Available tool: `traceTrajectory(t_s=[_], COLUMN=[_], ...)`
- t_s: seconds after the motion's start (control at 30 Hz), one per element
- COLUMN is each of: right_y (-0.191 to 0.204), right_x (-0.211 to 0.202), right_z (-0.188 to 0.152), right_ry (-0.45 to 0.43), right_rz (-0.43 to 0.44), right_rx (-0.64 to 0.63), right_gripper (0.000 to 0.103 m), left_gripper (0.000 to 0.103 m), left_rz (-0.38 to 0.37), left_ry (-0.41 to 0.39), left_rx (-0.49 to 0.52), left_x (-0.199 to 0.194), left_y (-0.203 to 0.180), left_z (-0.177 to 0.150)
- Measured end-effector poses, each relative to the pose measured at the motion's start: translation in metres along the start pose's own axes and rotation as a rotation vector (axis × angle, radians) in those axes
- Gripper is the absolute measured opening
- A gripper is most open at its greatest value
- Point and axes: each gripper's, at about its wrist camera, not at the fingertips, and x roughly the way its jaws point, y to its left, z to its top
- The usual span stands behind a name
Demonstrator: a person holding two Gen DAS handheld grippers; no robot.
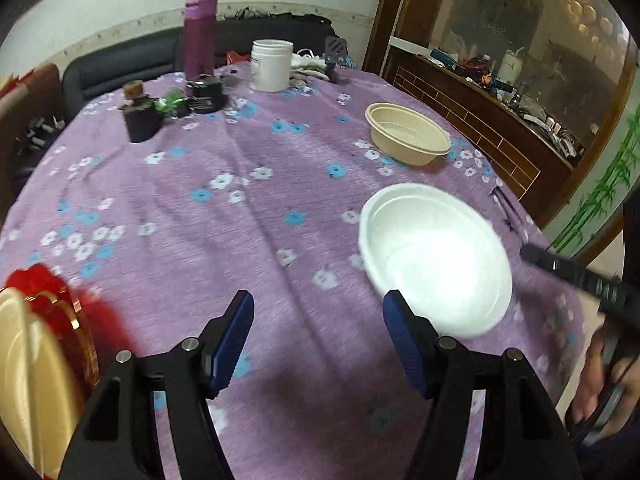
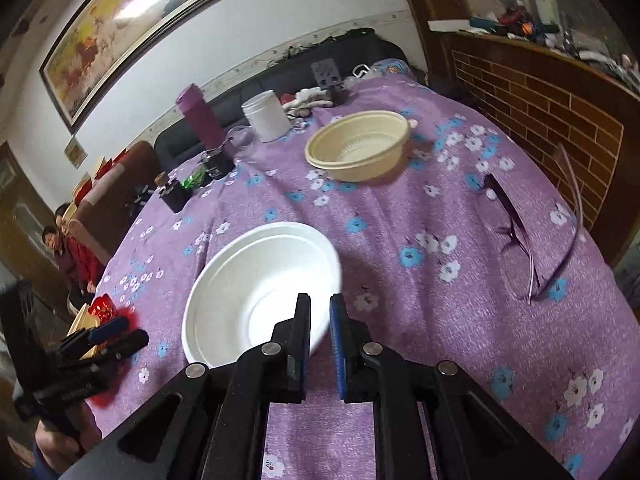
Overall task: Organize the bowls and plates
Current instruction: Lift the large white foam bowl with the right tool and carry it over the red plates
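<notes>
A white bowl point(image 1: 436, 258) point(image 2: 262, 292) is held tilted above the purple flowered tablecloth point(image 1: 240, 200). My right gripper point(image 2: 320, 308) is shut on its near rim, one finger inside and one outside. A beige bowl point(image 1: 408, 134) point(image 2: 358, 146) sits farther back on the cloth. My left gripper point(image 1: 318, 308) is open and empty, low over the cloth to the left of the white bowl. A cream plate point(image 1: 24, 364) on a red and gold plate point(image 1: 60, 304) lies at the left edge.
At the far side stand a purple bottle point(image 1: 199, 36), a white jar point(image 1: 271, 65), a dark corked jar point(image 1: 138, 114) and a black tin point(image 1: 206, 94). Glasses point(image 2: 520, 232) lie on the cloth's right side. A brick-faced counter point(image 2: 540, 96) is on the right.
</notes>
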Motion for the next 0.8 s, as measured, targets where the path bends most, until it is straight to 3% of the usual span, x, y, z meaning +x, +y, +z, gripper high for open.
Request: traceTrajectory(t_s=[0.1,0.2,0.43,0.57,0.8], right_y=[-0.007,-0.009,-0.005,0.001,0.016], right_x=[0.001,0.006,0.019,0.019,0.012], right_z=[-0.003,-0.005,-0.010,-0.012,-0.016], right_ry=[0.004,0.019,0.038,0.033,0.038], right_rz=[0.016,0.036,0.052,0.043,0.071], right_rx=[0.027,0.043,0.040,0.025,0.001], right_gripper=[0.016,0.016,0.016,0.015,0.015], left_gripper=[0.064,0.054,0.016,0.015,0.016], left_rz=[-0.009,-0.001,-0.012,0.030,0.081], left_ry=[0.014,0.033,0.051,0.012,-0.014], left_rx=[-0.007,-0.015,0.036,0.101,0.122], left_x=[0.014,0.029,0.048,0.038,0.005], left_y=[-0.007,-0.010,-0.028,-0.042,-0.033], left_z=[0.009,0.016,0.016,0.009,-0.007])
